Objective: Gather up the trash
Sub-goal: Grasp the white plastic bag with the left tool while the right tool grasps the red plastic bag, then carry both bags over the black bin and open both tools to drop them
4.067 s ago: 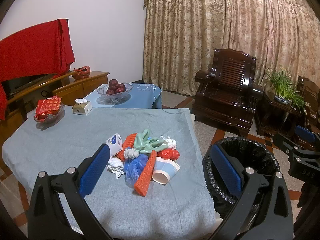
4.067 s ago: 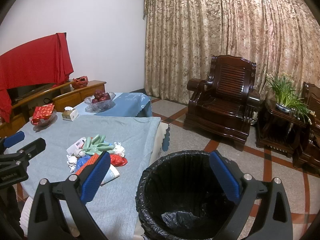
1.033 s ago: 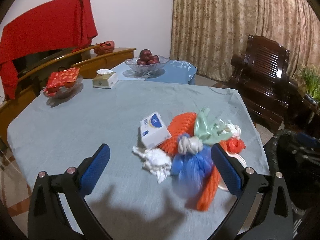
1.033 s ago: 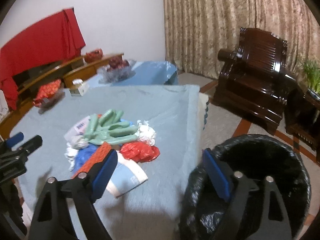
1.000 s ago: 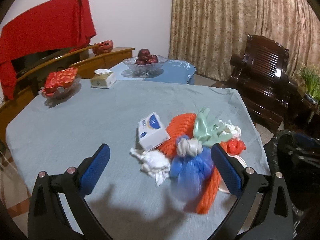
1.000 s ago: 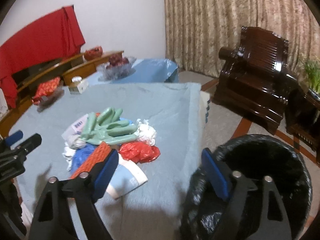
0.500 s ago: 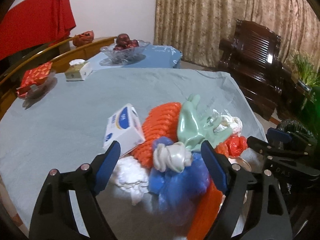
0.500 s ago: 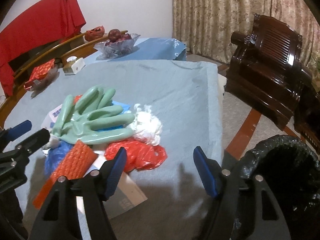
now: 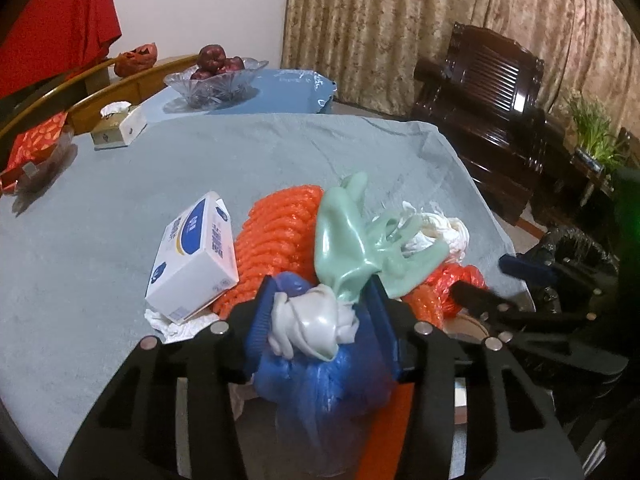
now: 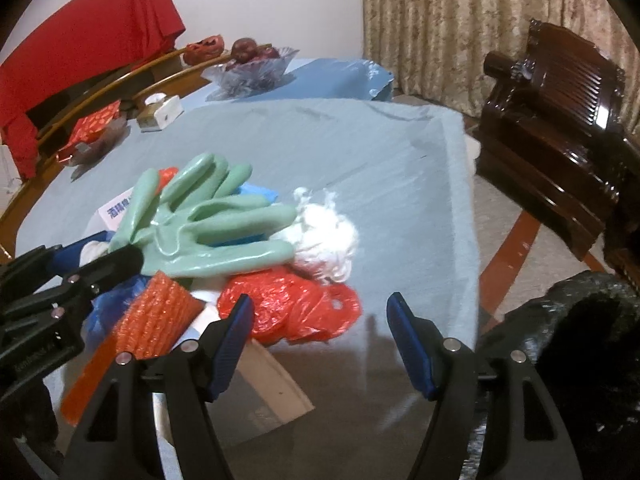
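A trash pile lies on the grey-blue tablecloth (image 9: 120, 200): green rubber gloves (image 9: 352, 240) (image 10: 208, 220), orange foam netting (image 9: 276, 240), a white box (image 9: 196, 256), a white tissue wad (image 10: 328, 240), a red plastic bag (image 10: 296, 308) and a paper cup (image 10: 276, 380). My left gripper (image 9: 320, 320) is closing on a blue plastic bag (image 9: 320, 384) with a white wad (image 9: 308, 324) on top; both pads touch this bundle. My right gripper (image 10: 320, 332) is open just above the red bag, gripping nothing. The left gripper (image 10: 100, 254) also shows there, at the gloves' cuff.
A black-lined bin (image 10: 580, 340) stands on the floor right of the table. Far on the table are a tissue box (image 9: 116, 128) and a dish of red packets (image 9: 36, 144). A fruit bowl (image 9: 216, 76) sits on a further table. A dark wooden armchair (image 9: 492, 92) stands beyond.
Both grippers came down and forward onto the pile. The left jaws went from wide to narrow around the blue bag and white wad. The right jaws narrowed a little.
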The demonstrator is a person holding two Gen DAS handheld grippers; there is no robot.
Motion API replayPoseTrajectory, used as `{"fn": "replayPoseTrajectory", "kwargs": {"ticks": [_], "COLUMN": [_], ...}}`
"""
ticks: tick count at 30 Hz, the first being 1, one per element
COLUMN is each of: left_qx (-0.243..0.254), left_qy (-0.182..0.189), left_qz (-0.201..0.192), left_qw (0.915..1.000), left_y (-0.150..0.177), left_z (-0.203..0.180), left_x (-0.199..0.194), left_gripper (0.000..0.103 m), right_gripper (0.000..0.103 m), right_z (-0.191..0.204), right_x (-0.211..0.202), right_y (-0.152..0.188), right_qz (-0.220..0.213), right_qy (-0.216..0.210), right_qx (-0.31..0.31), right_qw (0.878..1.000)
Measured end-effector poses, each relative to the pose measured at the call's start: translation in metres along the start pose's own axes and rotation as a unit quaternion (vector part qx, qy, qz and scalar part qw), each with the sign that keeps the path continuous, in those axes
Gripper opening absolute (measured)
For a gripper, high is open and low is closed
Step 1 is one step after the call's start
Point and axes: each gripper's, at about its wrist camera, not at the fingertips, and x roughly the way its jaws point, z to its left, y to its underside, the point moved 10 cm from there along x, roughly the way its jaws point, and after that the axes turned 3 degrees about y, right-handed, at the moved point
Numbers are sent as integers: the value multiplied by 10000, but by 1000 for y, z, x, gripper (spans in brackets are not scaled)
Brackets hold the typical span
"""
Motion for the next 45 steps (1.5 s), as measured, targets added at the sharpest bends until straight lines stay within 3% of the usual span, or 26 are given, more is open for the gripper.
{"fn": "replayPoseTrajectory", "kwargs": {"ticks": [2,4,6,12,22,31,39,45], "left_qx": [-18,-26,-54,-144,-259,-302,-51,181], "left_qy": [31,40,46,104,234,131,288,568], "left_qz": [-1,-1,0,-65,-482,-789,-959,-956], "left_qw": [10000,10000,10000,9998,9982,9963,9950,9936], "left_y": [0,1,0,-3,-18,-29,-36,-33], "left_z": [0,-1,-1,-2,-7,-11,-45,-85], "left_x": [0,-1,-1,-8,-58,-98,-119,-122], "left_gripper": [42,41,39,36,35,35,34,34], "right_gripper": [68,56,37,9,6,6,6,6], "right_z": [2,6,12,19,23,31,5,-45], "right_x": [5,10,11,-6,-61,-112,-157,-188], "right_y": [1,1,2,-4,-21,-29,-33,-17], "right_qz": [68,144,248,161,-364,-826,-1210,-1322], "right_qy": [-16,-264,-590,-780,-1015,-1186,-909,-378], "right_qx": [18,122,233,137,105,-22,-3,152], "right_qw": [10000,9995,9977,9967,9941,9895,9885,9904]}}
